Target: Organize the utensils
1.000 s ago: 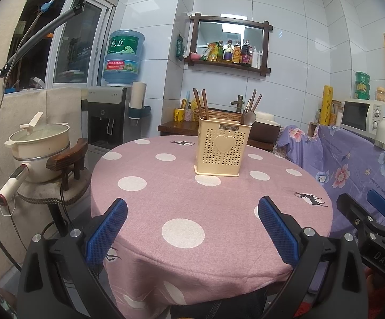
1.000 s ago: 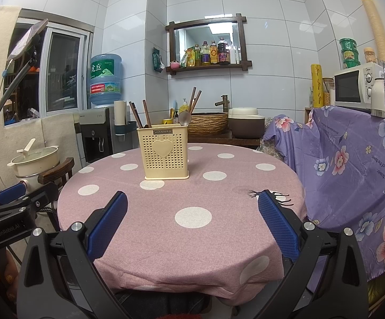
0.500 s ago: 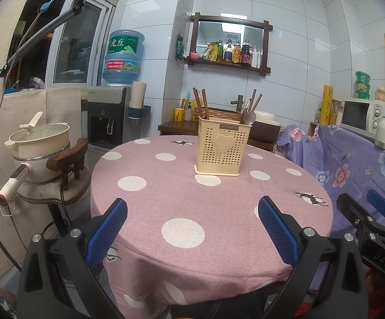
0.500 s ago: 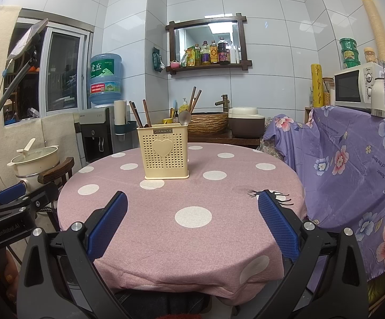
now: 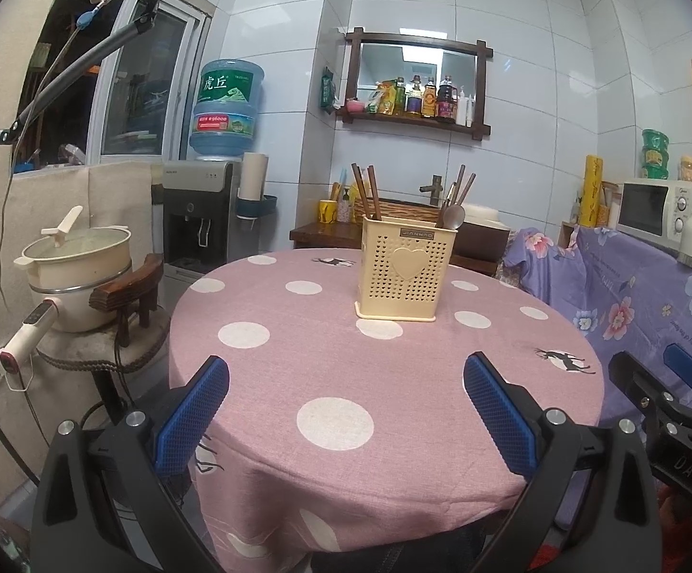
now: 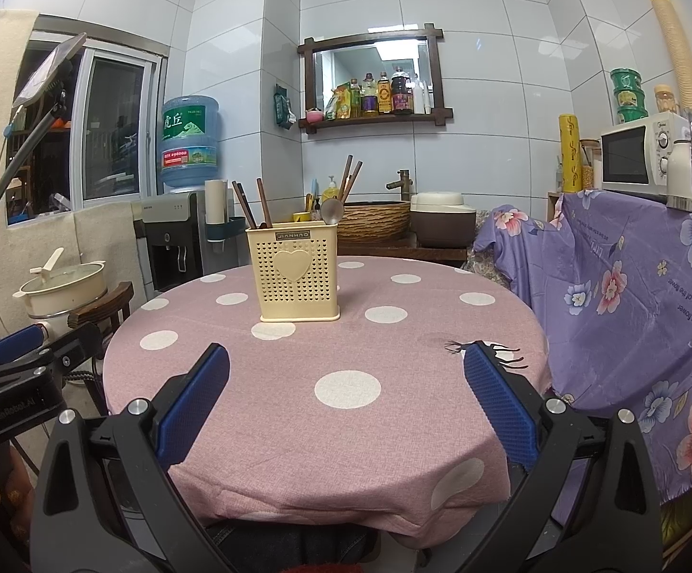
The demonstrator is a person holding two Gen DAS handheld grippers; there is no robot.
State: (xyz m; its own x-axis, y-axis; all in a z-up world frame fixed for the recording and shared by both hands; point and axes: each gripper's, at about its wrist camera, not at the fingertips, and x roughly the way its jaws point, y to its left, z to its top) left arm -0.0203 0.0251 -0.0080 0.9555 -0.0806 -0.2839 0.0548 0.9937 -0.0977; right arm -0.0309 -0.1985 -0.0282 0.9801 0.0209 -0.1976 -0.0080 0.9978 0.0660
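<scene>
A cream perforated utensil holder [image 5: 405, 270] [image 6: 294, 272] with a heart on its front stands upright near the middle of the round pink polka-dot table [image 5: 336, 382] [image 6: 326, 391]. Brown chopsticks [image 5: 365, 191] [image 6: 250, 205] stick out of its left side. More chopsticks and a metal spoon [image 5: 454, 215] [image 6: 332, 210] lean out on the right. My left gripper [image 5: 346, 396] hangs open at the table's near edge, nothing between its blue pads. My right gripper [image 6: 346, 391] is likewise open and empty, well short of the holder.
A cream pot [image 5: 78, 262] sits on a wooden stool at the left, by a water dispenser [image 5: 202, 210]. A purple floral cloth [image 6: 632, 296] drapes furniture on the right, with a microwave [image 6: 632, 153] above. A basin and shelf line the back wall.
</scene>
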